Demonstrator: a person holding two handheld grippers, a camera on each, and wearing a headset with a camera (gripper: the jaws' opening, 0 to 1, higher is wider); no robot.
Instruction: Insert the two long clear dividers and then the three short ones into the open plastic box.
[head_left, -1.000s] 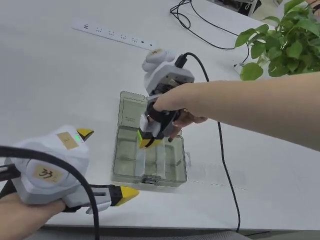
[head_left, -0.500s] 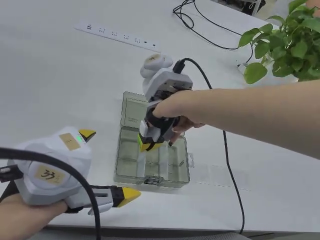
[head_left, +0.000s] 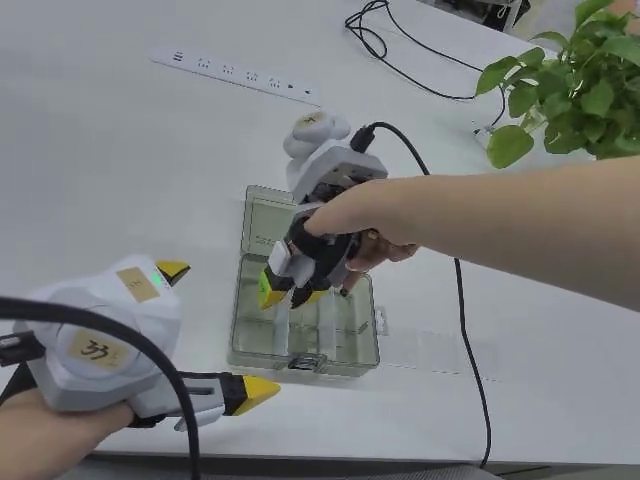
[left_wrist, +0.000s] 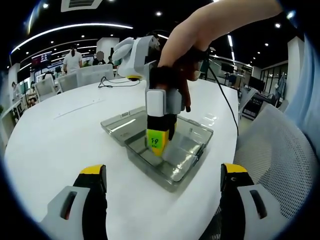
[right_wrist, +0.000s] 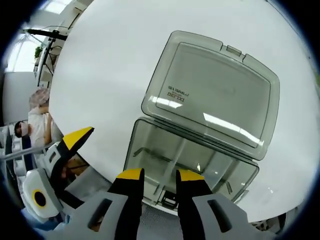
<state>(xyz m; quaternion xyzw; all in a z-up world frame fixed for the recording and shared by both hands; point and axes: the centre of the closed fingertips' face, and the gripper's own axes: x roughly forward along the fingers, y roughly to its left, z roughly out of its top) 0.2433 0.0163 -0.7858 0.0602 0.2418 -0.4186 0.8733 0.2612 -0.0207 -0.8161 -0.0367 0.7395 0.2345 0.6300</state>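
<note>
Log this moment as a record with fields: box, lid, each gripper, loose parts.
box: plastic, open on the white table, clear dividers inside, count unclear
lid: flat on the table behind the box
right gripper: tips down inside the box, jaws slightly apart, nothing seen between them
left gripper: beside the box, jaws wide apart, empty
loose parts: faint clear piece right of the box

Two yellow-tipped grippers, left gripper and right gripper. One smoky plastic box, one white power strip, one leafy green plant.
</note>
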